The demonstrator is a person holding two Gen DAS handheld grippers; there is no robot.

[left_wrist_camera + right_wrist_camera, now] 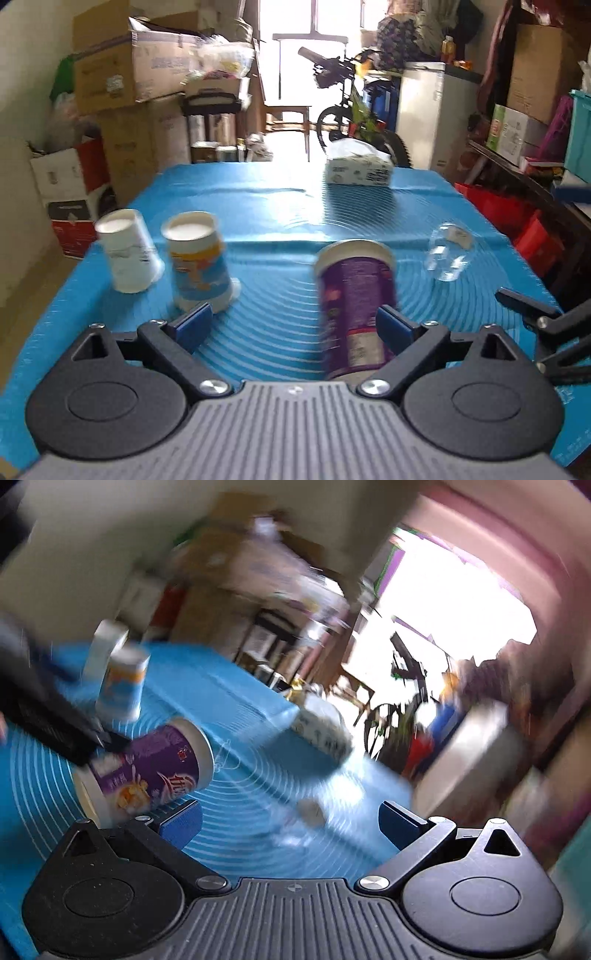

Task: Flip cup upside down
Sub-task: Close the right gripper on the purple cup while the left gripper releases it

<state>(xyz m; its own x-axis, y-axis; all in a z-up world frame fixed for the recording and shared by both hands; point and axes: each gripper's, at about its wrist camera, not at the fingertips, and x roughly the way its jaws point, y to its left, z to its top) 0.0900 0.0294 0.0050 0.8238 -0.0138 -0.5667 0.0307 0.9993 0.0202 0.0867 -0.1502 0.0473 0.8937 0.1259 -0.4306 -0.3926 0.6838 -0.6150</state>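
Note:
A purple cup (352,306) stands upside down on the blue mat (280,229), just inside the right finger of my open left gripper (295,326). It also shows in the right wrist view (147,771), where that view is tilted and blurred. A blue-and-orange cup (199,266) and a white cup (127,254) stand upside down at the left. A clear glass cup (447,254) lies at the right. My right gripper (291,821) is open and empty above the mat (236,830); the clear cup (308,814) is a blur between its fingers.
A tissue box (357,169) sits at the mat's far edge and shows in the right wrist view (321,734). Cardboard boxes (122,74) are stacked at the left, a bicycle (354,110) and shelves stand behind. The right gripper's arm (543,325) enters at the right.

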